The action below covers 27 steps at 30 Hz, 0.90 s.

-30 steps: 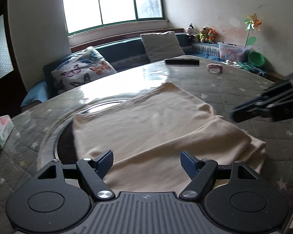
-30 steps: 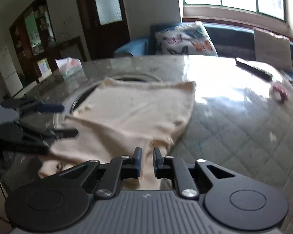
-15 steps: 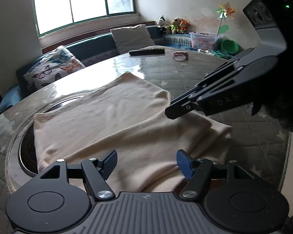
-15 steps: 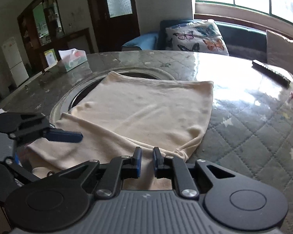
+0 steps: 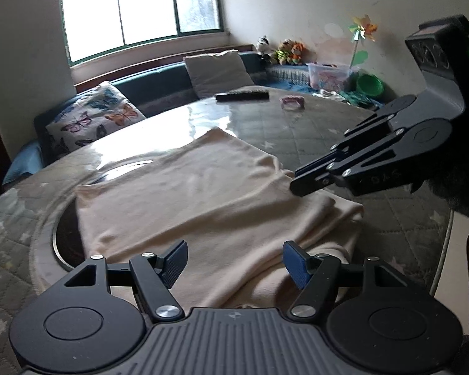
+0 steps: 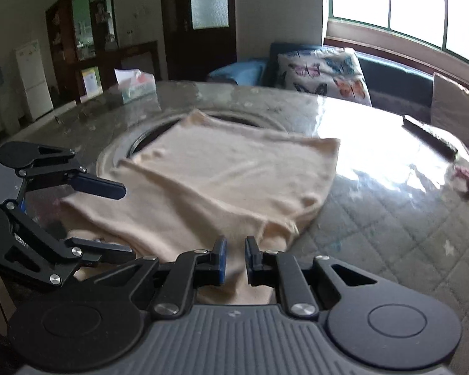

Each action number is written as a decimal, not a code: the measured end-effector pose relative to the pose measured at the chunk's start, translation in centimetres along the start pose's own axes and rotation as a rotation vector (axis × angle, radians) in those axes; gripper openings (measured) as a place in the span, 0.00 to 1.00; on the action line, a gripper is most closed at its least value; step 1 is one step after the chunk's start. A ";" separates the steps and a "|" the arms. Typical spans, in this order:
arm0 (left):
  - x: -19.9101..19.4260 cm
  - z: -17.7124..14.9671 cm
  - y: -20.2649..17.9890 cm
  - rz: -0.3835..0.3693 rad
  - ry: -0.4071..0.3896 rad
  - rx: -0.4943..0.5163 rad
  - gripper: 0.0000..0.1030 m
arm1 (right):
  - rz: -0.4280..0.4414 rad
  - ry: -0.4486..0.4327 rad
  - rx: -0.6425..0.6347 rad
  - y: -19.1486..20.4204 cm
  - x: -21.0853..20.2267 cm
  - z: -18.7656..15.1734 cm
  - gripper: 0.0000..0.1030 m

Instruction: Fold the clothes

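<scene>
Left view: my left tongs (image 5: 233, 261) hang spread over the folded cloth (image 5: 203, 193) on the desk (image 5: 312, 131), having just narrowed, nothing between them; remote (image 5: 242, 96) beyond. Right view: right tongs (image 6: 234, 261) nearly pressed together, empty; tissue box (image 6: 136, 86) far left

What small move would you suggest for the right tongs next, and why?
The right tongs are shut above the half-folded cloth and seem to grip nothing, so I would probably open them and lower them onto its near edge to start the next fold.
</scene>
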<state>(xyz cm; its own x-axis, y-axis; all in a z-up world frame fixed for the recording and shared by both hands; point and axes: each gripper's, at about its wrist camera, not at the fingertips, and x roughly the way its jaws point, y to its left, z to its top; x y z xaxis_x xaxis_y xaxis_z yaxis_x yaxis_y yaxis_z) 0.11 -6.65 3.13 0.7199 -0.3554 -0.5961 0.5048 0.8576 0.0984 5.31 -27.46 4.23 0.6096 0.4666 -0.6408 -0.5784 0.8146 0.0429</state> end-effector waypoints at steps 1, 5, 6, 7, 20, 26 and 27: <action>-0.2 0.0 0.2 0.009 -0.001 -0.003 0.68 | 0.011 -0.008 -0.001 0.2 0.2 0.3 0.12; -0.9 -0.5 0.9 0.036 0.010 0.000 0.68 | 0.053 -0.022 0.003 1.1 2.2 0.9 0.12; -1.2 -0.8 1.0 0.037 0.013 0.007 0.68 | 0.058 -0.022 0.008 1.2 2.8 1.0 0.12; -1.6 -1.1 1.2 0.039 0.017 0.018 0.68 | 0.063 -0.018 0.011 1.2 3.3 1.0 0.12; -3.0 -3.6 -1.8 -0.058 0.034 0.225 0.68 | 0.049 0.055 -0.055 1.3 2.4 -1.1 0.19; -3.4 -4.3 -1.9 -0.071 0.047 0.289 0.69 | 0.055 0.058 -0.114 1.7 0.9 -2.1 0.20; -3.5 -4.5 -1.7 -0.065 0.053 0.294 0.69 | 0.056 0.059 -0.118 1.8 0.8 -2.1 0.20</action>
<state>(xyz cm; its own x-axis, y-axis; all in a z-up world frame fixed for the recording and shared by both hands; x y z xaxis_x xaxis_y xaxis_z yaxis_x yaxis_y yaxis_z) -5.45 -5.19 1.46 0.6595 -0.3796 -0.6488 0.6708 0.6867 0.2801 3.60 -26.36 2.21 0.5440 0.4863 -0.6838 -0.6723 0.7402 -0.0085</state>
